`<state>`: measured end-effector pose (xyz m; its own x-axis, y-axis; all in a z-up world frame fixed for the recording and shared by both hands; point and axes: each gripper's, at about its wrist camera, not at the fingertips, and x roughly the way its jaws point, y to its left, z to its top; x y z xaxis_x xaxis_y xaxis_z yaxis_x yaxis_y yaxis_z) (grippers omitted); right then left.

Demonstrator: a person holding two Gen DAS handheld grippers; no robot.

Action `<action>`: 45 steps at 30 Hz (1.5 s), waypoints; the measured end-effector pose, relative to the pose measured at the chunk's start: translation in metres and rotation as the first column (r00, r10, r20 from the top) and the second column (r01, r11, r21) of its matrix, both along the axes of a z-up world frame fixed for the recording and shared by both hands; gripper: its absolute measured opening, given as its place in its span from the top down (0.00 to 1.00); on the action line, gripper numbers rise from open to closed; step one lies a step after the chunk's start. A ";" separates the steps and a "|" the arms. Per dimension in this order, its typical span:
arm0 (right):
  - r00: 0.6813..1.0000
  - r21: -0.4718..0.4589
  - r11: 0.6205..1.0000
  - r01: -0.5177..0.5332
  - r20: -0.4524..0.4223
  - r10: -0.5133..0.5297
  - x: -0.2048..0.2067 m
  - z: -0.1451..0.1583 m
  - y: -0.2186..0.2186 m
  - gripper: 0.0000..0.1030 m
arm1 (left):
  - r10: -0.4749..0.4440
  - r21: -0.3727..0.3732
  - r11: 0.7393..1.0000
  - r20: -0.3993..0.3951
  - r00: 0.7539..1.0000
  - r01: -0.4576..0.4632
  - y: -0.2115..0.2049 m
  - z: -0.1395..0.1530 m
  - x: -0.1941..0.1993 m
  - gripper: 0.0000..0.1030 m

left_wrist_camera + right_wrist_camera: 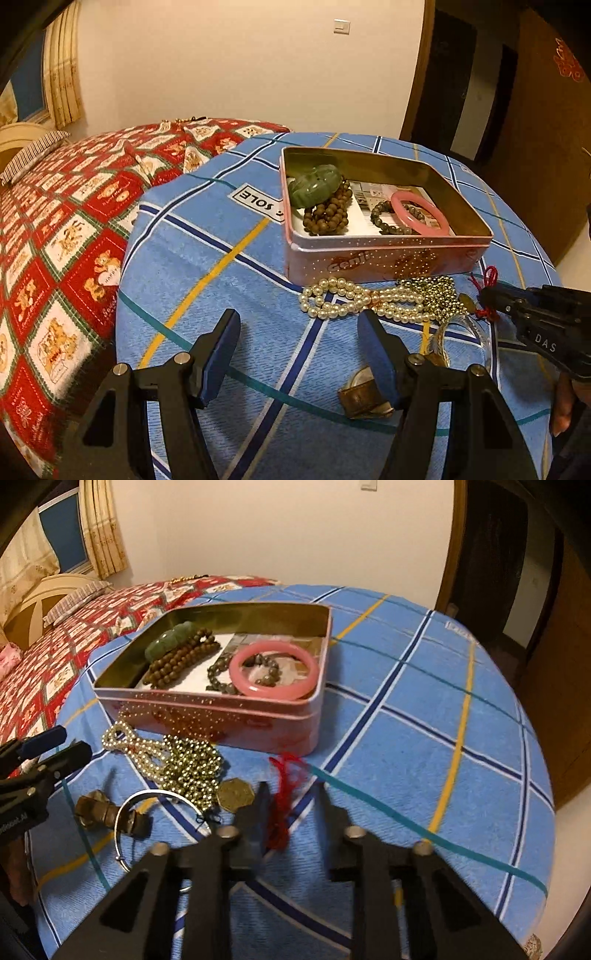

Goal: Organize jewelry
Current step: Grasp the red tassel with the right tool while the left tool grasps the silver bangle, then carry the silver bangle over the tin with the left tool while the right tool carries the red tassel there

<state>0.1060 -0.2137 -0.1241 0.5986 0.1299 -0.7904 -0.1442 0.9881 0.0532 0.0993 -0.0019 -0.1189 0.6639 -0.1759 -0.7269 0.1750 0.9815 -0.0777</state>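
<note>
Right wrist view: my right gripper [290, 794] is spread wide, grasping nothing, its fingers straddling the red cord [283, 801] that lies on the blue plaid counter [424, 716] just in front of the pink tin [207, 716]. Left wrist view: my left gripper [297, 328] is likewise released, low over the cloth near the pearl strand [351, 302]. The tin holds a pink bangle [273, 670], a green jade piece [314, 184] and brown beads [328, 214]; a gold bead chain [192, 768] and silver bangle [147, 801] lie outside it.

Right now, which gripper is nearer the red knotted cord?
Right. The right gripper is open with the red knotted cord between its fingers; the left gripper sits open beyond the pearl strand.
</note>
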 end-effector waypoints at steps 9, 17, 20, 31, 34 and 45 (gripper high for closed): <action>1.000 0.007 1.000 -0.028 0.013 0.028 -0.007 0.003 0.002 0.91 | -0.040 0.001 0.999 0.004 0.999 0.040 -0.010 0.008 -0.006 0.36; 0.998 -0.003 1.000 -0.031 0.057 0.031 -0.027 0.017 0.001 0.92 | -0.089 -0.022 0.996 0.024 0.996 0.089 -0.031 0.017 -0.032 0.36; 0.997 -0.011 0.999 -0.040 0.066 0.041 -0.032 0.021 0.004 0.92 | -0.121 0.004 0.993 0.035 0.992 0.121 -0.048 0.019 -0.031 0.36; 0.997 -0.013 1.000 -0.029 0.074 0.030 -0.043 0.022 0.000 0.91 | -0.220 -0.011 0.975 -0.030 0.975 0.220 -0.081 0.001 -0.015 0.62; 0.997 -0.010 0.999 -0.032 0.074 0.033 -0.043 0.021 0.001 0.92 | -0.256 -0.045 0.966 -0.044 0.966 0.254 -0.081 0.000 -0.015 0.89; 0.995 -0.017 0.999 -0.034 0.092 0.036 -0.044 0.027 0.005 0.92 | -0.256 -0.084 0.962 0.065 0.965 0.261 -0.068 0.034 -0.023 0.95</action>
